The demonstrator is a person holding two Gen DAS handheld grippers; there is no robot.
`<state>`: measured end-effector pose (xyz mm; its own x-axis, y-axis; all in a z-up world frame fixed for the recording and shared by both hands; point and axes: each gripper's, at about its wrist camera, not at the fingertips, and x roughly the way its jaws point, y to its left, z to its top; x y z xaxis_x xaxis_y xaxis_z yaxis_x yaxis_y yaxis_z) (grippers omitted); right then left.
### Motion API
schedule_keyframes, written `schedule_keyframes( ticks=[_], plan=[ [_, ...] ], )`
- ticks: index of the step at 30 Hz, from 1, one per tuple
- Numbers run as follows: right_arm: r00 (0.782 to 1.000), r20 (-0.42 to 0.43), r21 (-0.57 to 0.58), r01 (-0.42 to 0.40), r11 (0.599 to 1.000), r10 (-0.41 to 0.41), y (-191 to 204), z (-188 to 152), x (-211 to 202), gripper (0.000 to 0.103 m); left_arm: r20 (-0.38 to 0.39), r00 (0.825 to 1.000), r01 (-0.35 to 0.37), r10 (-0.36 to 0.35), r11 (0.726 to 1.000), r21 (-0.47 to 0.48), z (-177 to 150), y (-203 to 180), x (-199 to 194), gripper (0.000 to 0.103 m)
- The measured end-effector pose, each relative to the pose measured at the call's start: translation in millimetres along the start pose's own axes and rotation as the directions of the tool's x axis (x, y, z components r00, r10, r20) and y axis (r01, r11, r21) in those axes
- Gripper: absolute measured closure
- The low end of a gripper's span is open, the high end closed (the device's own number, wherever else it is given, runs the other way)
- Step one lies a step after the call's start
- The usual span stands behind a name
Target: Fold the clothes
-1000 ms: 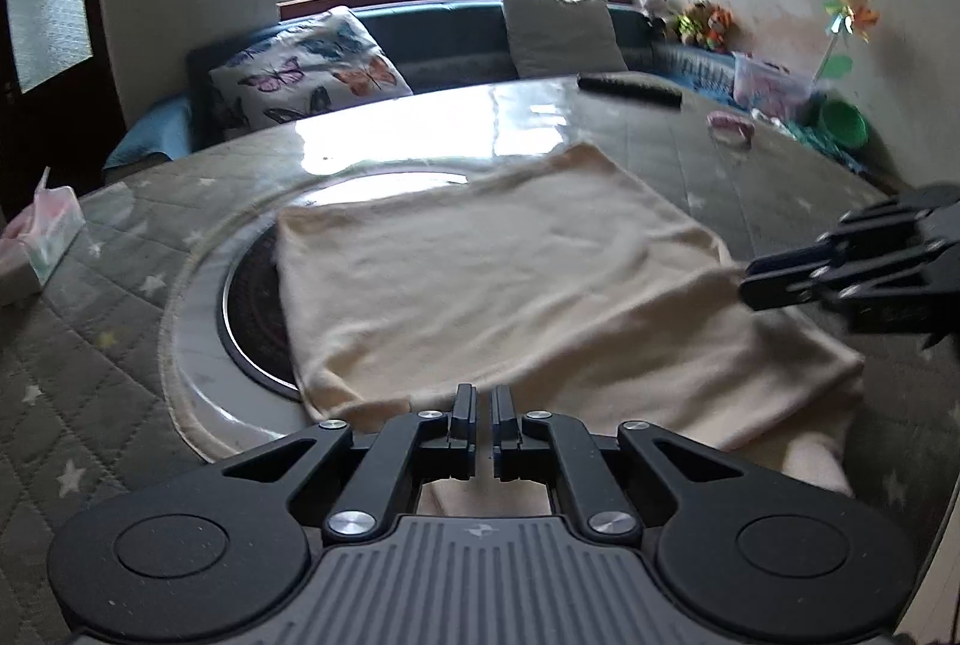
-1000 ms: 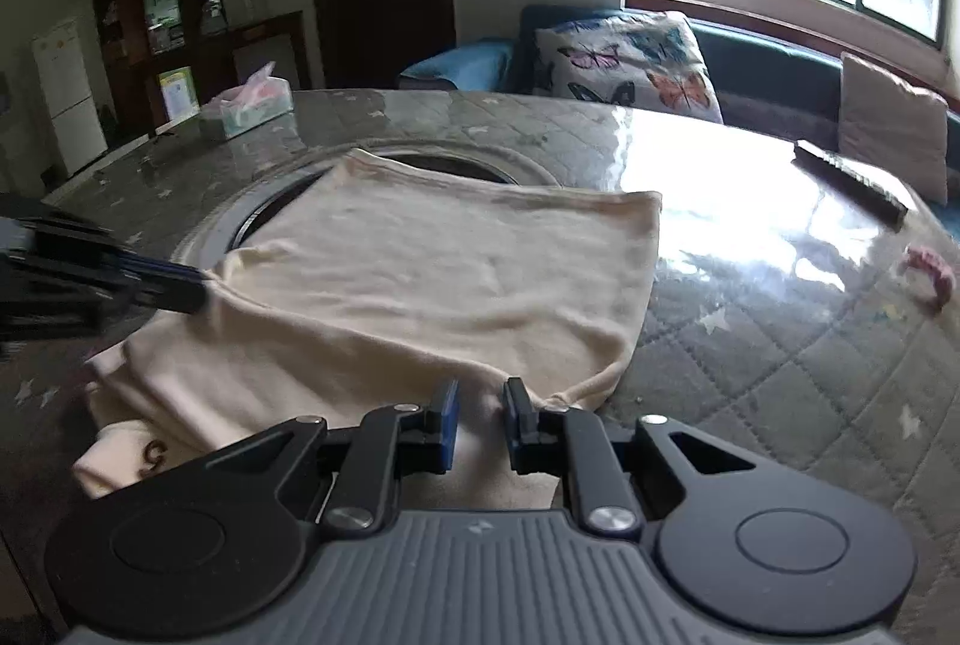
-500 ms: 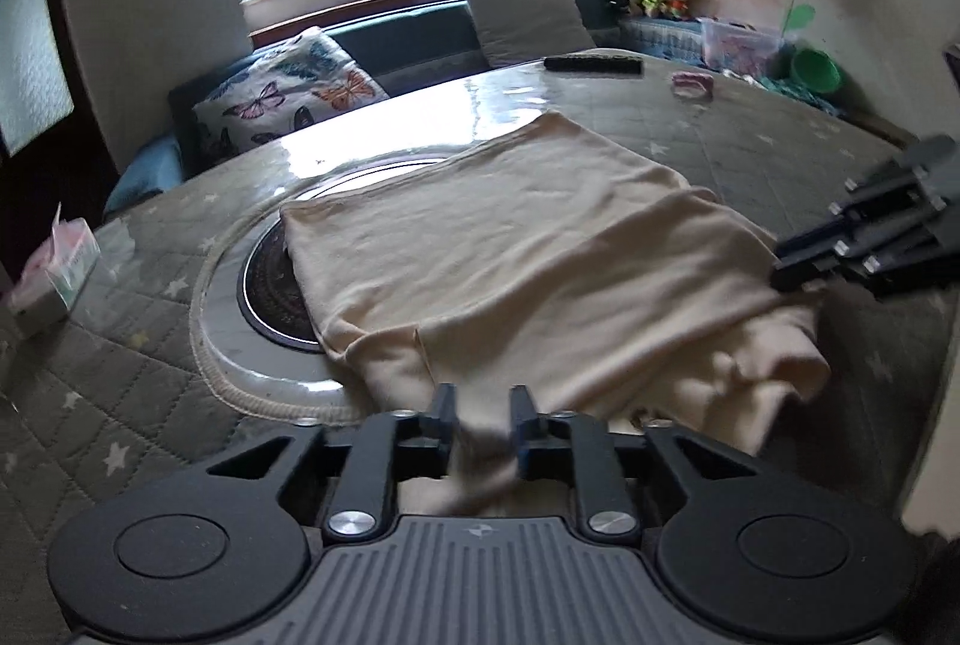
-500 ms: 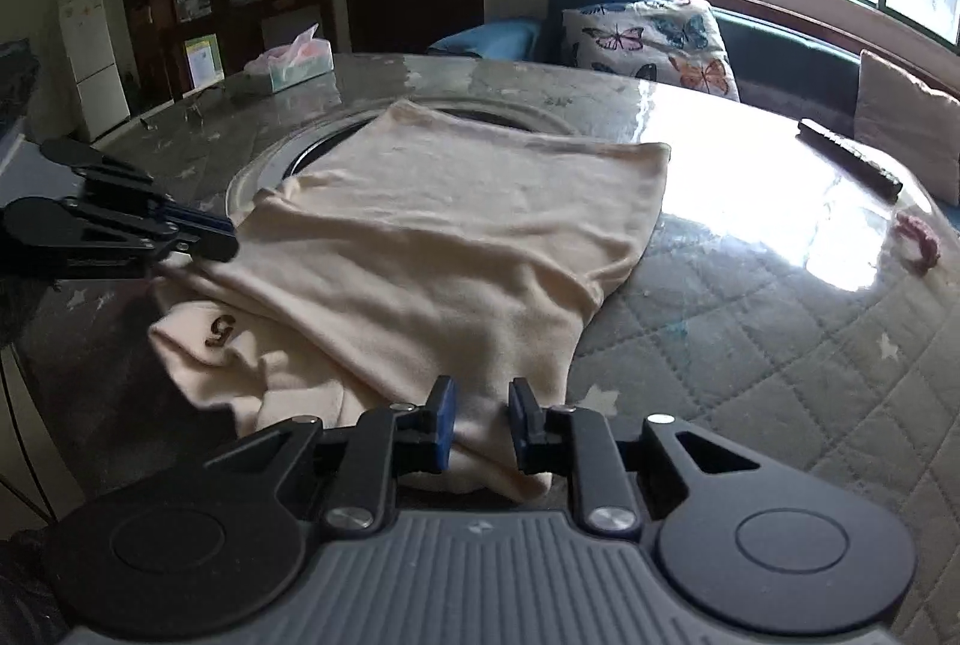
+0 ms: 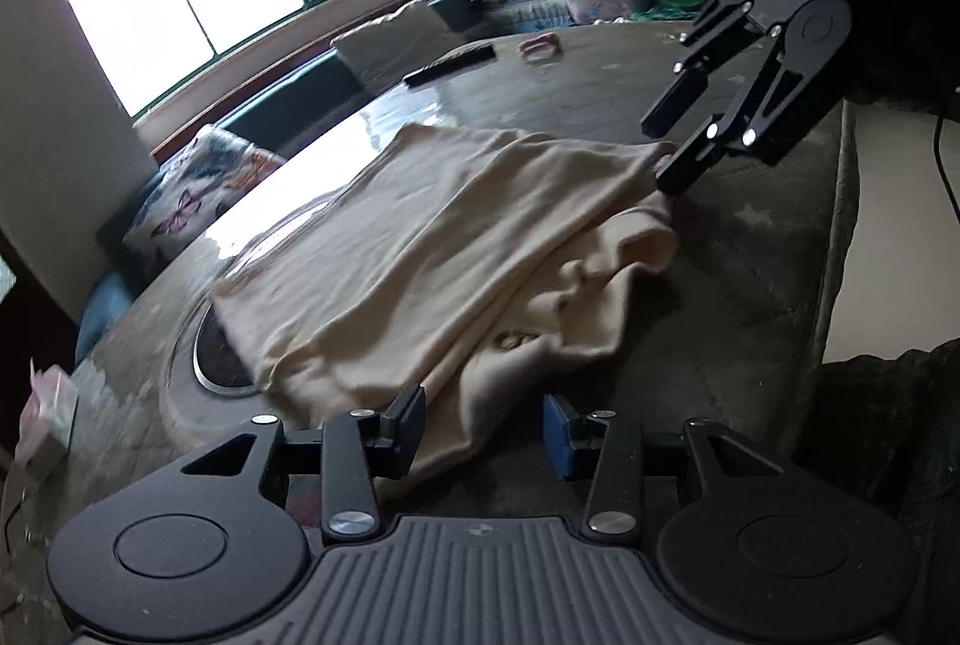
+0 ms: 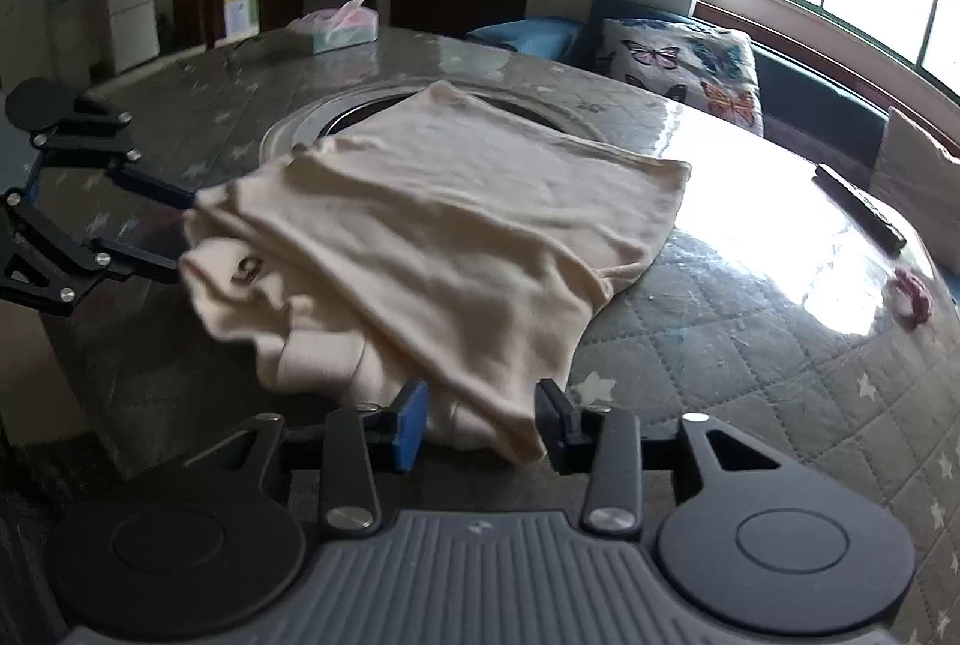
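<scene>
A cream garment [image 5: 432, 249] lies folded over on the round quilted desk [image 6: 750, 321], partly covering a dark inset ring, its near edge bunched in loose layers. It looks soft, light and limp — best taken by a corner or along the folded hem, where the layers pinch together. The left claw [image 5: 483, 426] and the right claw [image 6: 480, 420] each straddle a near corner, jaws opening, pads clear of the cloth. A second ago both were nearly shut on that edge — the fold has since been laid down and let go.
</scene>
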<state>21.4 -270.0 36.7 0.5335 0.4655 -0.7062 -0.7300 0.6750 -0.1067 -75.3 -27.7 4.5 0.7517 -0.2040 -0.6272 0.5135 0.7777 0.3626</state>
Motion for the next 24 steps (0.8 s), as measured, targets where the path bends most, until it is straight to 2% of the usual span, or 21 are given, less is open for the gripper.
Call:
schedule_keyframes(
  ticks=[2,3,4,6,8,10,17,20,22,23,24],
  plan=[
    [1.0,0.003,-0.039,0.004,0.999,-0.004,5,-2,-2,0.053,0.015,1.0,0.006,-0.006,1.0,0.019,2,-3,4,0.068],
    [1.0,0.004,-0.054,0.001,0.999,0.0,6,-2,-3,0.051,0.022,1.0,0.016,-0.016,1.0,0.016,4,-2,6,0.08],
    [1.0,0.005,-0.065,-0.004,0.998,0.004,8,-2,-4,0.049,0.026,0.999,0.023,-0.024,1.0,0.008,5,0,7,0.086],
    [1.0,0.008,-0.097,-0.019,0.995,0.02,11,-2,-6,0.045,0.044,0.998,0.036,-0.035,0.999,-0.031,8,7,7,0.094],
    [0.999,0.011,-0.129,-0.031,0.991,0.033,15,-2,-6,0.044,0.062,0.997,0.043,-0.038,0.995,-0.087,14,19,7,0.094],
    [0.999,0.016,-0.158,-0.038,0.987,0.041,18,-2,-5,0.036,0.075,0.996,0.049,-0.039,0.988,-0.147,21,33,9,0.095],
    [0.995,0.059,-0.234,-0.067,0.97,0.083,30,7,7,0.035,0.074,0.996,0.065,-0.046,0.957,-0.281,38,68,28,0.095],
    [0.995,0.071,-0.209,-0.053,0.977,0.069,29,13,17,0.044,0.065,0.997,0.069,-0.052,0.953,-0.296,37,71,34,0.095],
    [0.995,0.059,-0.16,-0.07,0.985,0.081,23,17,24,0.06,0.057,0.997,0.072,-0.058,0.952,-0.296,34,71,36,0.094],
    [0.995,0.054,-0.141,-0.081,0.987,0.089,19,18,27,0.074,0.052,0.997,0.071,-0.059,0.953,-0.293,33,70,35,0.093],
    [0.995,0.049,-0.117,-0.086,0.989,0.092,16,20,29,0.082,0.046,0.998,0.063,-0.052,0.956,-0.286,31,68,33,0.09]
  ],
)
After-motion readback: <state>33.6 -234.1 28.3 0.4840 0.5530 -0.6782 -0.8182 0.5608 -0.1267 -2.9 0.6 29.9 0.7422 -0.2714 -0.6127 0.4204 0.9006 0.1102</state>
